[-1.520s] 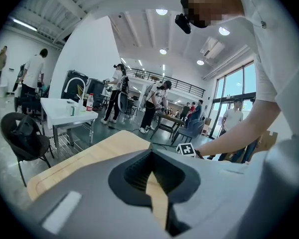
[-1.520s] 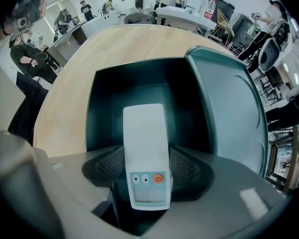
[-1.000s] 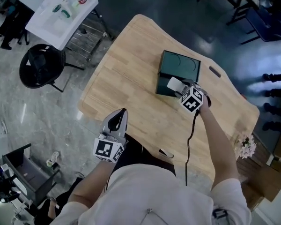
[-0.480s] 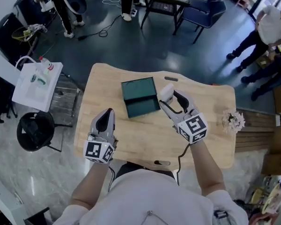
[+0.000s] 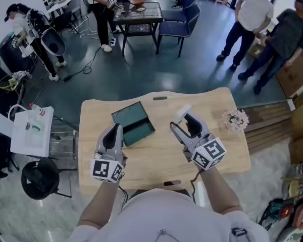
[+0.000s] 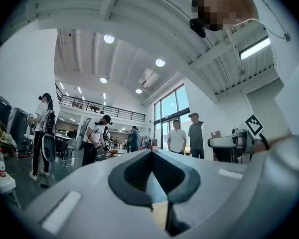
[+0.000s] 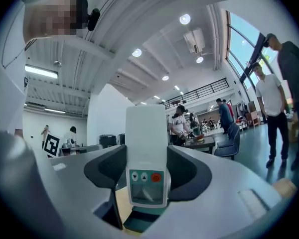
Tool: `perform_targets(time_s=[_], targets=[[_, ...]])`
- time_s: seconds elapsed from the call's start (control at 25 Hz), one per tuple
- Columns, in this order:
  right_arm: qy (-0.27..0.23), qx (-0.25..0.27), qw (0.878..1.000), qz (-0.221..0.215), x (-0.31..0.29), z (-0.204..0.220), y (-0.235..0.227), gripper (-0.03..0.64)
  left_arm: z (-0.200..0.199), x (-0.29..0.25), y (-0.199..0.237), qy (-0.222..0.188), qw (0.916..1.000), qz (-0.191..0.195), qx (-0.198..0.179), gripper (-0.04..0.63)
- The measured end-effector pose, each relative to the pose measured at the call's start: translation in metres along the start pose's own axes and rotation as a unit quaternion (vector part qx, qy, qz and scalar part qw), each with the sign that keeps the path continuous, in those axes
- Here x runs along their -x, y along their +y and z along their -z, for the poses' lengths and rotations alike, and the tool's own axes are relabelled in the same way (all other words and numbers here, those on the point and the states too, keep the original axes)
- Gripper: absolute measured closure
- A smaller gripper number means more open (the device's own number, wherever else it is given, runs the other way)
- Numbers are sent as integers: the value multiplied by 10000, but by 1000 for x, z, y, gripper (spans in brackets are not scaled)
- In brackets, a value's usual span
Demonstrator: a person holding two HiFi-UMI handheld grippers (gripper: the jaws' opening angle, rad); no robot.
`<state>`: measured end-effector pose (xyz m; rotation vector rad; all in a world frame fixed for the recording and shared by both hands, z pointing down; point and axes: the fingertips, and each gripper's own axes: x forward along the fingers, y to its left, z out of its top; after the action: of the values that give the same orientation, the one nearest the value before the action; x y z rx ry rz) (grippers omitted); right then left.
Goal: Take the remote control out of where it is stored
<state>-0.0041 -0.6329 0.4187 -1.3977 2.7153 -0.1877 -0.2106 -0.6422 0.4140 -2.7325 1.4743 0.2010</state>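
My left tongs (image 5: 114,131) had come up from the near edge of the tabletop (image 5: 156,158) and hung closed on nothing, by the left corner of the dark green box (image 5: 133,123). A second before, my right tongs (image 5: 185,121) had been down at that box. Now they were lifted clear to its right, clamped on the white remote control (image 5: 182,113), which stuck out past the tips, apart from the box. I judged the taking-out done.
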Motion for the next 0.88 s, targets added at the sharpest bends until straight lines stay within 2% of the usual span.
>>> perform_targets(time_s=[0.12, 0.32, 0.88], targets=[[-81, 26, 9999, 124, 12, -9, -6, 333, -3, -3, -13, 26, 10000, 89, -31, 595], [-257, 61, 9994, 225, 18, -21, -7, 333, -7, 1, -11, 5, 10000, 22, -78, 595], [-184, 214, 9994, 218, 12, -18, 6, 333, -9, 19, -5, 31, 9999, -81, -147, 595]])
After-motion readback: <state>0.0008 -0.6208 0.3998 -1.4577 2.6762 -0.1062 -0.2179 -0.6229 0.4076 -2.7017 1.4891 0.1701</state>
